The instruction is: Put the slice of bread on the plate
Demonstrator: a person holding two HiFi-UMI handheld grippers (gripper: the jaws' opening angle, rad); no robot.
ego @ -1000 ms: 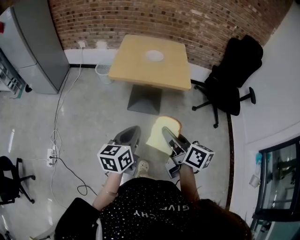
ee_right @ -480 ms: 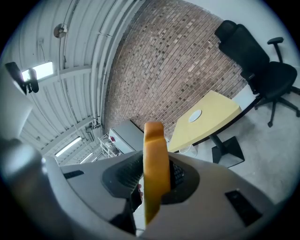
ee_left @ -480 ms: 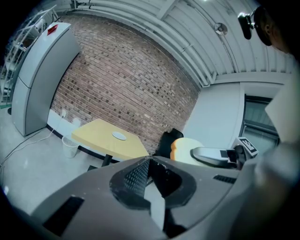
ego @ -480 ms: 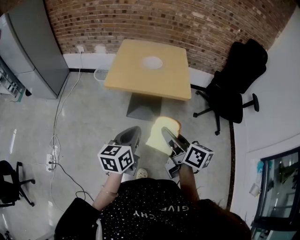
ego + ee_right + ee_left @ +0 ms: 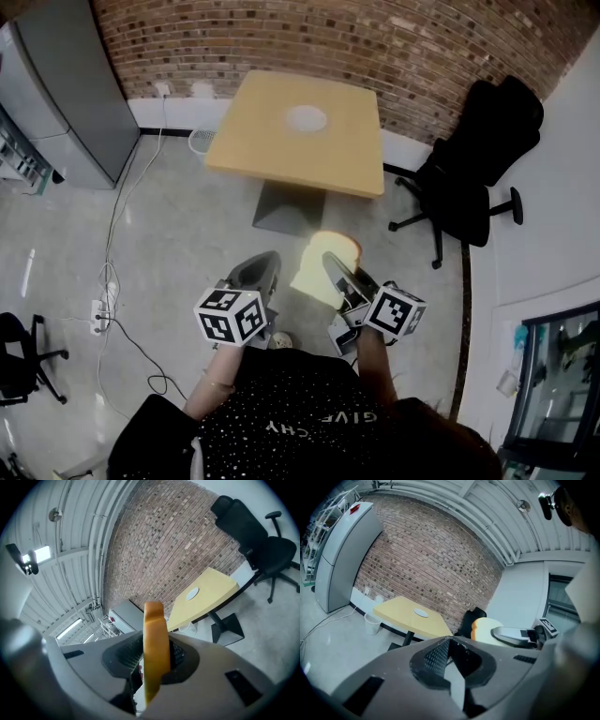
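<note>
Pale, tan-crusted bread (image 5: 325, 266) stands on edge just below the centre of the head view, clamped in the right gripper (image 5: 339, 272). The right gripper view shows the slice edge-on, a pad pressed to each face and its long axis running up out of the jaws. The plate (image 5: 307, 117) lies well apart, straight up the frame from the slice, on the middle of the table (image 5: 272, 150). The coming move is therefore likely a forward carry, then a tilt to lay the slice flat. The left gripper (image 5: 265, 269), just left of the bread, has its jaws together on nothing. Only floor (image 5: 187, 234) lies between slice and table. A chair (image 5: 473, 159) at right, a bin (image 5: 198, 141) by the table's left corner and a cabinet (image 5: 70, 103) at upper left all stand off that line.
</note>
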